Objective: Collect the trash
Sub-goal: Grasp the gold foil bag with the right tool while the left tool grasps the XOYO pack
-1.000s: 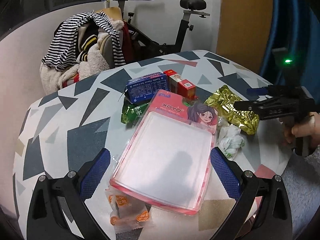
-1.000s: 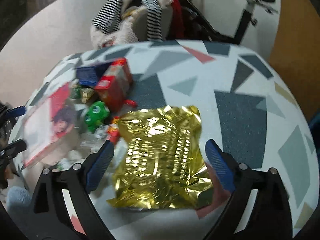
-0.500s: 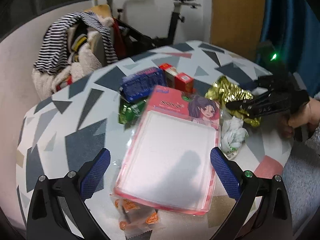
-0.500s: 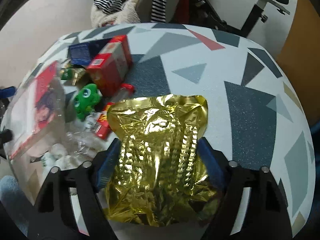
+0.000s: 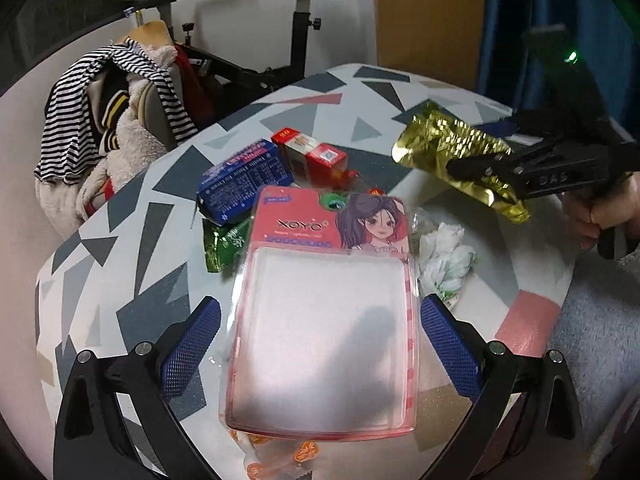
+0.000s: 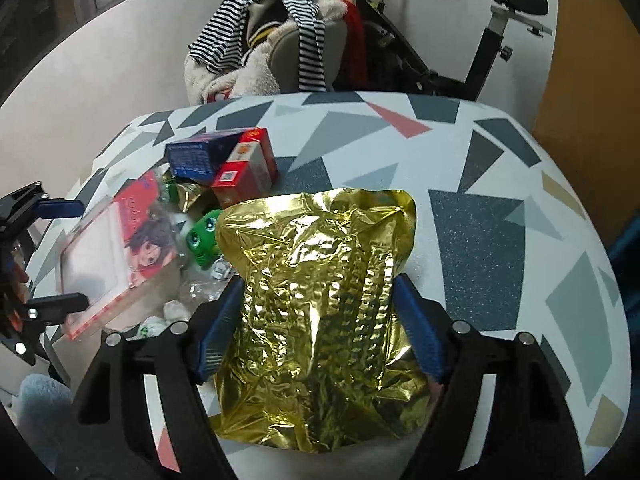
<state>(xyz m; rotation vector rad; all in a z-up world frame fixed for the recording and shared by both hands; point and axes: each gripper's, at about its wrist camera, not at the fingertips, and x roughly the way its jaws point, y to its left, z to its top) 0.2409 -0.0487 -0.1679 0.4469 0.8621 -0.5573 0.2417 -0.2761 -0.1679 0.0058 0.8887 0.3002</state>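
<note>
My right gripper is shut on a crumpled gold foil bag and holds it lifted off the table; the bag also shows in the left wrist view, held in the air by the right gripper. My left gripper is open, its blue pads on either side of a pink blister pack with a cartoon girl, without touching it. The blister pack also shows in the right wrist view.
On the patterned round table lie a blue box, a red box, a green wrapper, crumpled white paper and orange candy wrappers. A green frog toy sits mid-pile. A clothes-draped chair and exercise bike stand behind.
My right gripper closed on the gold foil bag and raised it off the table. My left gripper stayed open around the pink blister pack and pulled back slightly.
</note>
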